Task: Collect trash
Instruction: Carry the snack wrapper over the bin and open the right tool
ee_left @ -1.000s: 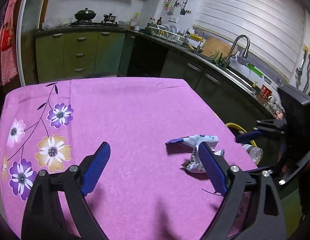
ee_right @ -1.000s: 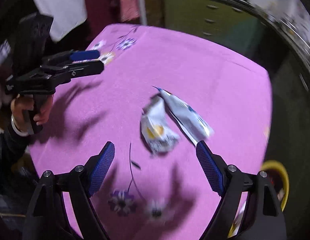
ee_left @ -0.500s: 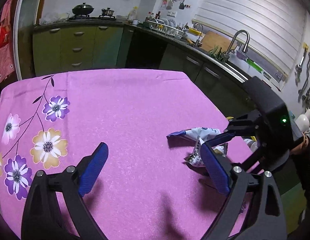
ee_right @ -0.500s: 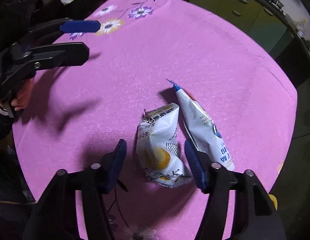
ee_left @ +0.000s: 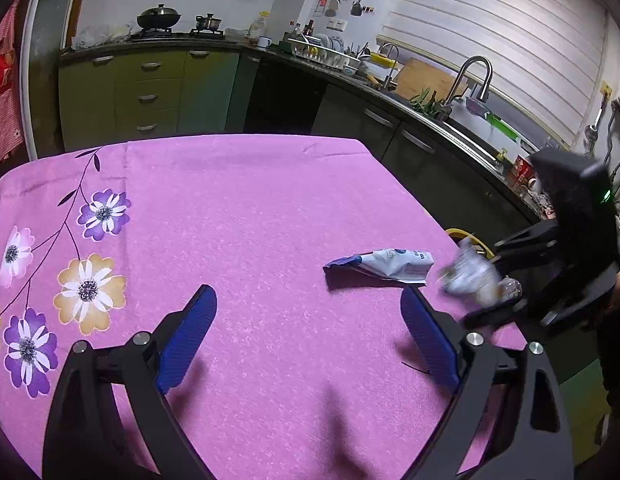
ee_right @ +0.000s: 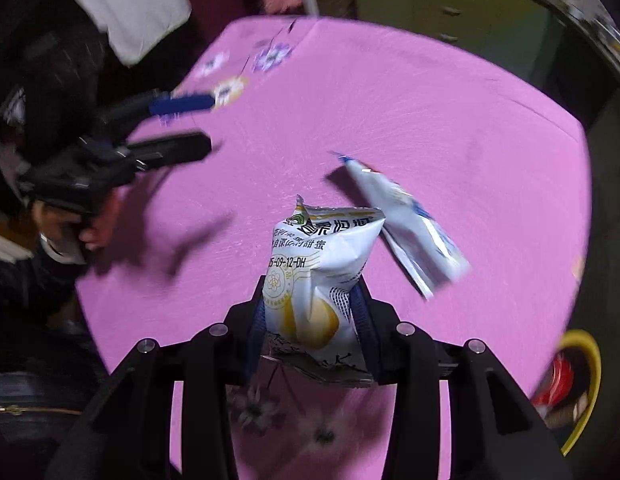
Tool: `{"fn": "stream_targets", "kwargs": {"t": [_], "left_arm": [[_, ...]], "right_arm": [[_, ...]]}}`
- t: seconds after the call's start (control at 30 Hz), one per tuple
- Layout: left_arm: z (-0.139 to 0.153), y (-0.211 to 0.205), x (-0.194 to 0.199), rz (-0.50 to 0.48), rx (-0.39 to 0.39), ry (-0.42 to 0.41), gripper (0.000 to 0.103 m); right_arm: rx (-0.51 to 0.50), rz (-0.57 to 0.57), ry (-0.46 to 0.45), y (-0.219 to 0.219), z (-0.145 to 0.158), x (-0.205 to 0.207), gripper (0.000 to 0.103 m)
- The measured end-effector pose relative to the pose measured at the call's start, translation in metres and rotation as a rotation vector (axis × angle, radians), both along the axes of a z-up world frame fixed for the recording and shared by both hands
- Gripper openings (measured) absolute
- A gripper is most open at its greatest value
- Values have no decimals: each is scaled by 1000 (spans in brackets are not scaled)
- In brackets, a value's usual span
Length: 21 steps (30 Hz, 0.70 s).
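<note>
Kitchen cabinets and a sink line the walls behind the desk (ee_left: 270, 208), covered by a pink flowered cloth. Right tool (ee_right: 311, 320) is closing its blue pads on a crinkled white snack bag (ee_right: 313, 276) with a yellow picture and printed lettering, pinched between them. Another white-and-blue wrapper (ee_left: 385, 266) lies flat near the desk's edge. Left tool (ee_left: 310, 338) hangs spread, nothing between its pads. Only the right wrist view shows a yellow-rimmed bin (ee_right: 585, 380) below the desk edge.
</note>
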<state>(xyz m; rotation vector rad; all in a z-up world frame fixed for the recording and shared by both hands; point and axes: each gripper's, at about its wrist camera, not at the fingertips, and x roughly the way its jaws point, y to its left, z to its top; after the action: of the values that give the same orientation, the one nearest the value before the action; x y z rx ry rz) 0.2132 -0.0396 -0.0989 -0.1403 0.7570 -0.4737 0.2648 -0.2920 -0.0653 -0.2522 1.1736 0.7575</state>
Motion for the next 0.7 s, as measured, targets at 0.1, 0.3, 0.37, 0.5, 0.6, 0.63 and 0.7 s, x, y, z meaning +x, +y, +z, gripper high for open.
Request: {"fn": "stream_targets", "kwargs": {"t": [0.1,0.3,0.37,0.5,0.6,0.63,0.7], "left_arm": [[1,-3,-2,-15,0,-5,89],[5,-11,-9,-66,5,-36,91],[6,-14,-11,-92,0,-46,93],[7,-23,-17,-140,10,-65,94],[8,-30,-22,-170,34,-88,96],[8,-32,-24,-178,42,-97,96],[8,-34,-25,-188,52,-105,96]], "right_arm": [[19,-109,-31,-38,23,-8,41],[-51,-441,-83,-158,50,-8,41],[-57,-555,-60,-198,47,-5,41],[-81,-744,31,-262,20,11,41],[-46,-811,104,-289,-1,24,41],[-38,-823,118,-293,-6,24,41],[-7,-839,160,-296,-19,31,41]]}}
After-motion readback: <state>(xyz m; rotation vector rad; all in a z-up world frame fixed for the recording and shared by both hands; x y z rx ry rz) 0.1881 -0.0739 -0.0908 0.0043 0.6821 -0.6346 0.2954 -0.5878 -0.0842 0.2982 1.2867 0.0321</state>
